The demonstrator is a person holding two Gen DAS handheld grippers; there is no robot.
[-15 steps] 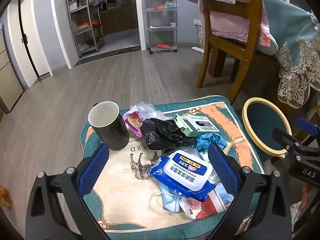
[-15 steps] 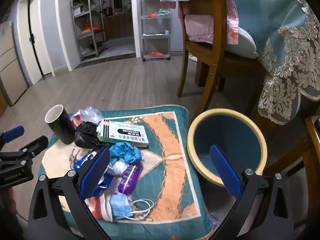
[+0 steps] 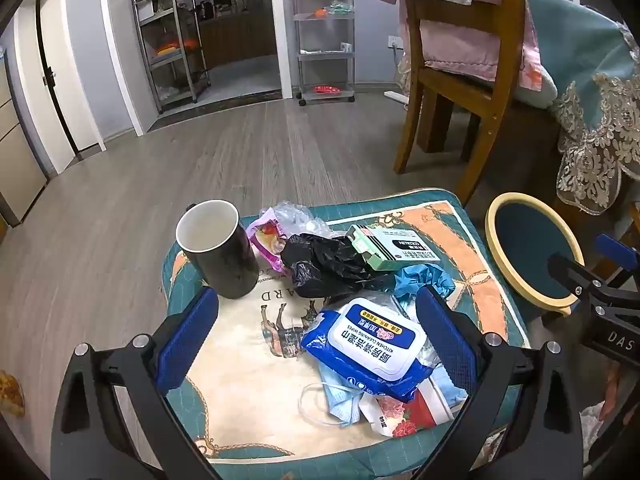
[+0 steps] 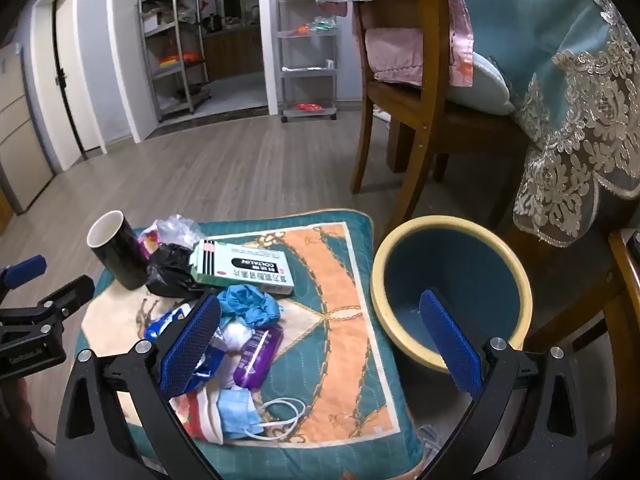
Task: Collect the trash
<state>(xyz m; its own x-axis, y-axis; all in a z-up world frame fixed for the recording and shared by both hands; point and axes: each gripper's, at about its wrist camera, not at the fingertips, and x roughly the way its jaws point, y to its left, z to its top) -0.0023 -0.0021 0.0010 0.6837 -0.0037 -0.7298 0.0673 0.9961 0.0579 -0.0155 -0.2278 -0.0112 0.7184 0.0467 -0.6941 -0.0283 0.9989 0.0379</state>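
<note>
left gripper (image 3: pixel 316 336): jaws wide, empty, angled down over blue plastic wet-wipes pack (image 3: pixel 370 340), likely first pick | right gripper (image 4: pixel 320 340): wide, empty, between trash and bin | trash heaped on teal patterned cushion (image 4: pixel 340 248) | yellow-rimmed blue round bin (image 4: pixel 452 288) beside it for short drops

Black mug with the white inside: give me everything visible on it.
The black mug with the white inside stands upright and looks empty, near the far left corner of the patterned teal cushion. Glossy, ceramic-looking; no handle shows in either view. A pink wrapper lies against its right side. Neither gripper touches it.
</note>
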